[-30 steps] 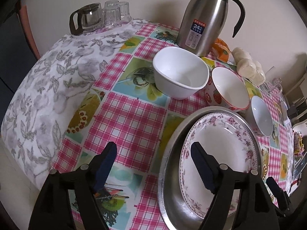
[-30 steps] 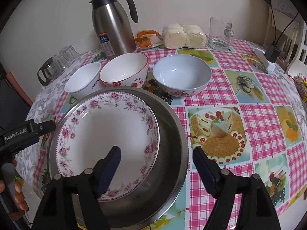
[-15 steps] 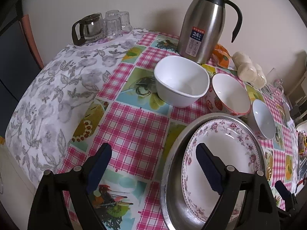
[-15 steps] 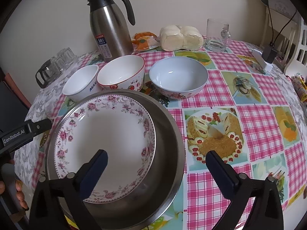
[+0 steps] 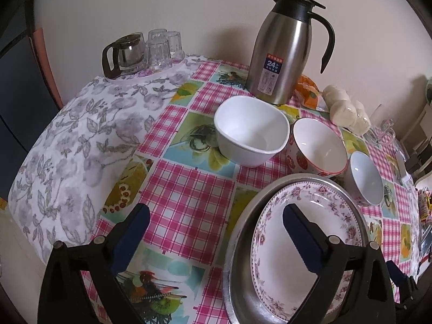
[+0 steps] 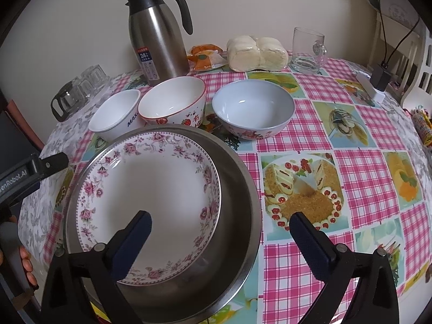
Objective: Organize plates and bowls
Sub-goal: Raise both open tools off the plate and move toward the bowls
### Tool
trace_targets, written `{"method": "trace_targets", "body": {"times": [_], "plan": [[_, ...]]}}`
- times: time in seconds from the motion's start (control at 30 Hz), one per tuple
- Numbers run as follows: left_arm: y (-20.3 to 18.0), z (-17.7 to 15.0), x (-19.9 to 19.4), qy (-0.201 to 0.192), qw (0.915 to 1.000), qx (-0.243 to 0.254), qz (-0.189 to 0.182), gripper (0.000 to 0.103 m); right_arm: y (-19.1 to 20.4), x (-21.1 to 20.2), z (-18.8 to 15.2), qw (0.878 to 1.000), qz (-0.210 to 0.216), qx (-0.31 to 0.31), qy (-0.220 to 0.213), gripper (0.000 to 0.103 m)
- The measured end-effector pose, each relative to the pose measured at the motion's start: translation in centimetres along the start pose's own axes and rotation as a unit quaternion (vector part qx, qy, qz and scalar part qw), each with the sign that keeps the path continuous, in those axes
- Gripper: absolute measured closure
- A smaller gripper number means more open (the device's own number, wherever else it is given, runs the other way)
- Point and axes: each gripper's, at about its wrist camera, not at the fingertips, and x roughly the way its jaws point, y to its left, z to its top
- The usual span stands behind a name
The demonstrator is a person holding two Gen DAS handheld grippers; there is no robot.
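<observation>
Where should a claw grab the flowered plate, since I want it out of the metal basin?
Take the flowered plate by its raised rim on the right, coming from above. There it leans off the metal basin wall, leaving a gap for one finger under the edge; the left rim sits tight against the basin.

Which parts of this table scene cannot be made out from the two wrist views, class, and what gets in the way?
- Near rim of the steel basin: cut off by the bottom edge, both views.
- Basin floor: hidden under the floral plate.
- Thermos label's small print: too small, either view.
- Items at the table's far right edge: squeezed and cut by the fisheye rim.
- Left hand-held gripper: right view shows only its side.
</observation>
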Motion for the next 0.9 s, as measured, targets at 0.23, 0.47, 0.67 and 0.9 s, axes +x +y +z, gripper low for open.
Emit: {"method": "trace_targets", "body": {"times": [0.23, 0.47, 0.67, 0.9], "plan": [[0.1, 0.3, 0.5, 0.003, 0.9998, -0.006, -0.016, 0.004, -0.3, 0.2, -0.1, 1.000, -0.002, 0.002, 0.002, 0.000], [-0.3, 0.5, 1.3, 0.019, 0.9990, -0.009, -0.040, 0.004, -0.7, 0.0, 0.0, 1.000, -0.008, 0.006, -0.003, 0.000], [-0.6, 1.0, 1.5, 0.022, 0.9991, 0.007, -0.035, 0.004, -0.9, -0.3, 0.5, 1.000, -0.010, 0.008, -0.011, 0.000], [-0.2, 2.7, 2.2, 0.037, 0.9985, 0.023, -0.035, 0.005, -1.0, -0.1, 1.8, 1.000, -0.007, 0.007, -0.014, 0.000]]}}
